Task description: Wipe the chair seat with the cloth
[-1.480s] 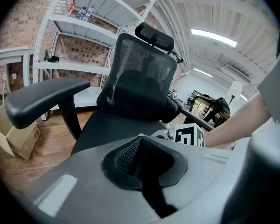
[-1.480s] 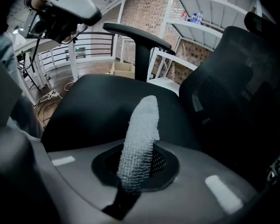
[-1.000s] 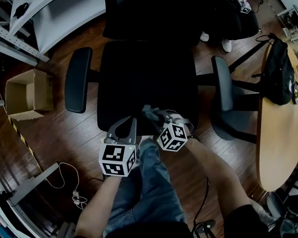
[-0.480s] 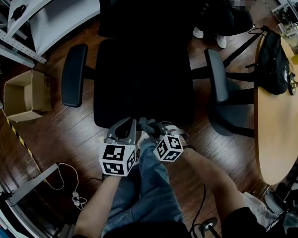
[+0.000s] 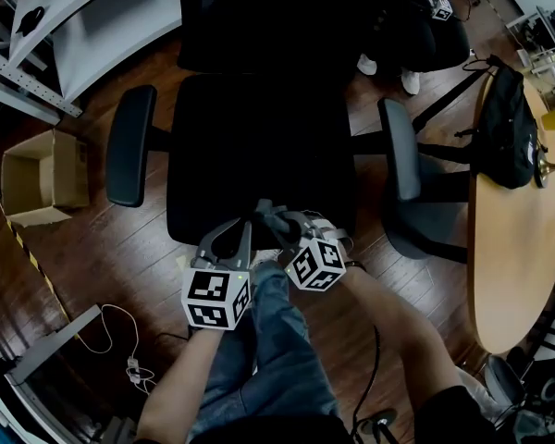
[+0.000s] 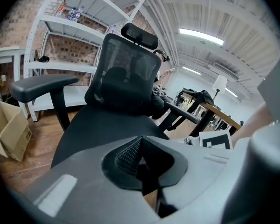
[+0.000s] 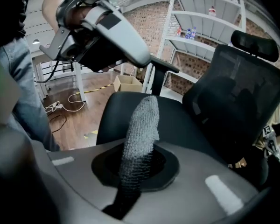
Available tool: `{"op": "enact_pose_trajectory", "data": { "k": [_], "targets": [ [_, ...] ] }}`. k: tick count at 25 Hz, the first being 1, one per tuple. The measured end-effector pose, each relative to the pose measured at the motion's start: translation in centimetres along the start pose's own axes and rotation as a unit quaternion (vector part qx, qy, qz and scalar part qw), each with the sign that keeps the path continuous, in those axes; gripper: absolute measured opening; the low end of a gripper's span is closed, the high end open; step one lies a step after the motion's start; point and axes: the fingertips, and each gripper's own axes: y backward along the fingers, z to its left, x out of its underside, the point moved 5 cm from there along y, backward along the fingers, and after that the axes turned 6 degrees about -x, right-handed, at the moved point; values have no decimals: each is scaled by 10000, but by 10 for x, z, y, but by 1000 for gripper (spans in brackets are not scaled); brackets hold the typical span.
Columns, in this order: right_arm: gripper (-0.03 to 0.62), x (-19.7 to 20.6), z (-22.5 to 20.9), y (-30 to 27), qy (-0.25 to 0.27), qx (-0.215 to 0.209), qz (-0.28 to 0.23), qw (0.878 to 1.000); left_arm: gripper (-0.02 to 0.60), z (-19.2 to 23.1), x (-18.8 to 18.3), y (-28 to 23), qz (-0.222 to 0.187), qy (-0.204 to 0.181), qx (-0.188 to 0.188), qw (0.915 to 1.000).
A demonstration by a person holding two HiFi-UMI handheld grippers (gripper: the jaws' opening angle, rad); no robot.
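Head view shows my left gripper (image 5: 229, 237) at the front edge of the chair seat (image 5: 259, 146), its 2 jaws closed on nothing. Just right of it, my right gripper (image 5: 276, 222) pinches the cloth (image 7: 141, 125), which sticks forward along the jaws toward the seat ahead; I judge the right arm should wipe.

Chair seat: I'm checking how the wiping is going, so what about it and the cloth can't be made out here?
Dirt on the chair seat: head view too dark, seat plain black.
Whether the cloth touches the seat: the right gripper covers that spot in the head view.
Cloth's lower end: sunk between the jaws in the right gripper view.
Seat's front edge: behind the left gripper in its own view.
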Motion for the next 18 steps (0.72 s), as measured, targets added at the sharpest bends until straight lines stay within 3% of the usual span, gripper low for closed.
{"op": "enact_pose_trajectory", "data": {
  "k": [8,18],
  "targets": [
    [11,-12,-99,8,-65,524,-128,9985,5,3,-20,-27,41,102,-77,9999],
    [11,-3,-220,-14,-32,664,146,9977,5,20,-64,-83,30,365,-313,9988]
  ]
}}
